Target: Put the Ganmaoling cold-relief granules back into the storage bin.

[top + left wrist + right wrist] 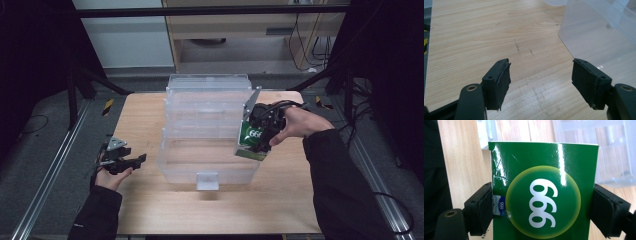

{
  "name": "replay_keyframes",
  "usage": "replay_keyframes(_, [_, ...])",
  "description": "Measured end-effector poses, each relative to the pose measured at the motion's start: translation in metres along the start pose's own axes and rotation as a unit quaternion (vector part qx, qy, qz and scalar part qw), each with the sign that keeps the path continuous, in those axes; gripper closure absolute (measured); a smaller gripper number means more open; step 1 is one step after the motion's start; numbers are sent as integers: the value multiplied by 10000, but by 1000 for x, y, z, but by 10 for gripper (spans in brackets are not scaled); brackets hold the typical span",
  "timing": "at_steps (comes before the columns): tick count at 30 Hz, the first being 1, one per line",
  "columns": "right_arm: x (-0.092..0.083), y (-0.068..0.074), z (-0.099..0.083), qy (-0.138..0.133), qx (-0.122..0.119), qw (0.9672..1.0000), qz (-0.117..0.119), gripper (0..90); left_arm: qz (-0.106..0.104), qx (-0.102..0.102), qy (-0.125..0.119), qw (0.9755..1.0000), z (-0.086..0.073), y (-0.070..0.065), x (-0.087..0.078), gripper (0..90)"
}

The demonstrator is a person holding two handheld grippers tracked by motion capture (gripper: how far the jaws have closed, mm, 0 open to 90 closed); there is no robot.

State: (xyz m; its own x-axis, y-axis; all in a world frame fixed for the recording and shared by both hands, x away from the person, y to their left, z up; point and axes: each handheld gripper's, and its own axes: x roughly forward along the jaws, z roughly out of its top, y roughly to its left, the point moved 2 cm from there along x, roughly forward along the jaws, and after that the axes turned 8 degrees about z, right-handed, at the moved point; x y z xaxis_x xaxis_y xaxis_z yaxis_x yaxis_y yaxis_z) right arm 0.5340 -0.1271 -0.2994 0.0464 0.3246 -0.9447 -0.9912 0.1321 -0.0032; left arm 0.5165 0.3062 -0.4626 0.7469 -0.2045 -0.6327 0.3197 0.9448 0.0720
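Right gripper [256, 142] jaws clamped on green box [544, 195] — over clear bin [210, 172], left gripper [541, 82] jaws open — empty

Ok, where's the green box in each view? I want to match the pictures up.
High view: the green box is right of centre, held in the right tool over the right edge of the clear plastic bin.
Left gripper view: not in it.
Right gripper view: it is in the middle, clamped between the two jaws.
Shared landmark: the clear plastic bin on the wooden table.
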Motion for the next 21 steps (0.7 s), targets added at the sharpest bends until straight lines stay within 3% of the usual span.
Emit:
replay_keyframes(4, [5, 0, 7, -63, -183, 9998, 62, 168, -5, -2, 0, 10000, 0, 0, 0, 299])
replay_keyframes(10, [17, 1, 14, 65, -427, 9989, 179, 168, -12, 5, 9, 10000, -1, 0, 1, 299])
replay_keyframes(16, [28, 1, 15, 108, -556, 9981, 231, 168, -14, 26, 22, 10000, -1, 0, 1, 296])
replay_keyframes(21, [36, 1, 14, 296, -651, 9972, 210, 168, -18, 28, 37, 10000, -1, 0, 2, 297])
